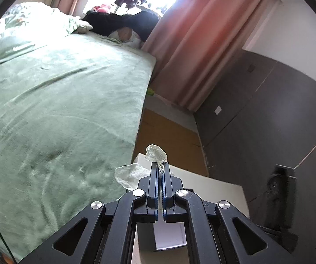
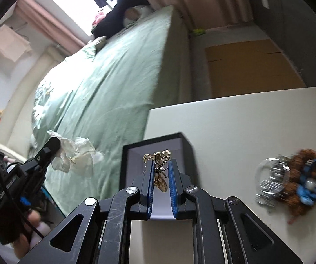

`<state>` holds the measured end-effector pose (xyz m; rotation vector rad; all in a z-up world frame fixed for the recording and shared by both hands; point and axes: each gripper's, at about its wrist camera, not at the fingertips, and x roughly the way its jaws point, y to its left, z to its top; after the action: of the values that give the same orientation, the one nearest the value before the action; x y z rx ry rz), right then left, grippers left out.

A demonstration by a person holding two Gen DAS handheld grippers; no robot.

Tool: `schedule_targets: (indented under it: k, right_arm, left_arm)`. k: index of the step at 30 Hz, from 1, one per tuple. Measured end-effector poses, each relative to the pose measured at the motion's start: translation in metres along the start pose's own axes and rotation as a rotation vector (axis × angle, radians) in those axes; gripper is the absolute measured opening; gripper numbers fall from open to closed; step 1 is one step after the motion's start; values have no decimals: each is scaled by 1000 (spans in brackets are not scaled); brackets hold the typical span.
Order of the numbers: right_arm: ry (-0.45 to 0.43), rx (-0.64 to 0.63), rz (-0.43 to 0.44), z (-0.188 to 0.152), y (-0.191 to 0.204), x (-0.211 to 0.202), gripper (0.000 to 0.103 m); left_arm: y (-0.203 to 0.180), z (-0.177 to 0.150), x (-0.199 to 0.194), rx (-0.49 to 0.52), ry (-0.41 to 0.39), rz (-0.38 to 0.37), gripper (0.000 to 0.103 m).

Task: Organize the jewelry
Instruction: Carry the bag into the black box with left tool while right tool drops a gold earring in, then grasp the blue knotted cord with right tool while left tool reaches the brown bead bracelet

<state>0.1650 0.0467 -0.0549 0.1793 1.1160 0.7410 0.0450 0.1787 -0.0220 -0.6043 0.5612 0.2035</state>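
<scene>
My left gripper (image 1: 160, 165) is shut on a crumpled clear plastic bag (image 1: 155, 154), held in the air beside the bed; it also shows in the right wrist view (image 2: 54, 143) with the bag (image 2: 79, 156). My right gripper (image 2: 160, 164) is shut on a gold butterfly brooch (image 2: 160, 157) and holds it over an open black jewelry box (image 2: 158, 145) with a pale lining. The box stands on the white table (image 2: 235, 127). A silver watch (image 2: 272, 180) and a brown and blue beaded bracelet (image 2: 307, 176) lie at the table's right.
A bed with a green cover (image 1: 59, 99) runs along the table's left side. Dark clothes (image 1: 125, 22) lie at its far end. Pink curtains (image 1: 197, 33), a dark cabinet wall (image 1: 267, 110) and cardboard on the floor (image 1: 169, 136) are beyond the table.
</scene>
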Motion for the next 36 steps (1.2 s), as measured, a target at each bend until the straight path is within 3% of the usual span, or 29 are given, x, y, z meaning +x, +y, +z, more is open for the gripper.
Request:
schedule_targets:
  k: [2, 3, 5, 7, 9, 21, 24, 25, 26, 28, 29, 36]
  right_arm:
    - [31, 18, -1, 0, -7, 14, 20]
    - [45, 36, 1, 1, -11, 16, 29]
    - [12, 58, 29, -2, -21, 4, 37]
    - [-37, 63, -2, -4, -26, -12, 59]
    - [-80, 80, -27, -7, -36, -28, 65]
    - [-134, 215, -18, -2, -76, -68, 65]
    - [-131, 225, -15, -4, -84, -73, 65]
    - [-135, 230, -14, -3, -87, -75, 65]
    - [-139, 237, -15, -3, -91, -77, 65]
    - [-147, 252, -20, -3, -98, -82, 65]
    - [-149, 256, -20, -3, -101, -85, 65]
    - [-196, 301, -33, -3, -121, -113, 66]
  left_arm:
    - [-2, -1, 4, 8, 10, 6, 1]
    - [-4, -2, 8, 8, 21, 3, 1]
    - [-7, -5, 12, 9, 38, -6, 1]
    - [-15, -10, 18, 27, 56, -12, 1]
    - [-23, -15, 23, 53, 70, -9, 1]
    - [-55, -41, 85, 109, 184, -10, 2]
    - [-58, -43, 97, 93, 221, -10, 10]
    - [-58, -44, 101, 89, 234, -11, 20]
    - [-58, -45, 104, 86, 242, -10, 37]
    - [-59, -46, 103, 81, 231, -2, 58]
    - [-59, -46, 101, 80, 220, 0, 62]
    - [-65, -47, 89, 66, 202, -30, 62]
